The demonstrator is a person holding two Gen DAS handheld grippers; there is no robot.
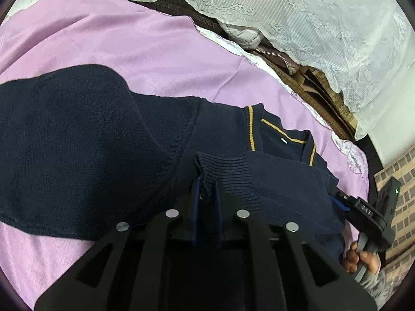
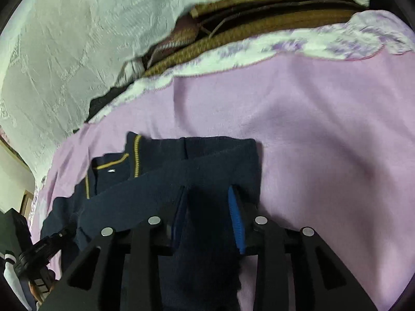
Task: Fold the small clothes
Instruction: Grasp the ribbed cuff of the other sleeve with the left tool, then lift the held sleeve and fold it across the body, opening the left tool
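Note:
A small navy knit sweater [image 1: 77,140] with yellow-striped V-neck collar [image 1: 282,132] lies on a pink bedspread [image 1: 129,46]. My left gripper [image 1: 207,194] is shut on the ribbed cuff of a sleeve [image 1: 228,171], held over the sweater's body. In the right wrist view the sweater [image 2: 197,160] lies with a sleeve folded across it and its collar [image 2: 116,165] to the left. My right gripper [image 2: 207,202] has its jaws apart with navy fabric between the blue pads [image 2: 236,215]; it shows at the right edge of the left wrist view [image 1: 363,207].
White lace cloth [image 1: 311,13] hangs behind the bed. Brown woven items and a zippered bag [image 2: 233,33] lie along the bed's far edge. A brick-pattern wall [image 1: 399,194] is at the right. The bedspread [image 2: 324,129] stretches to the right of the sweater.

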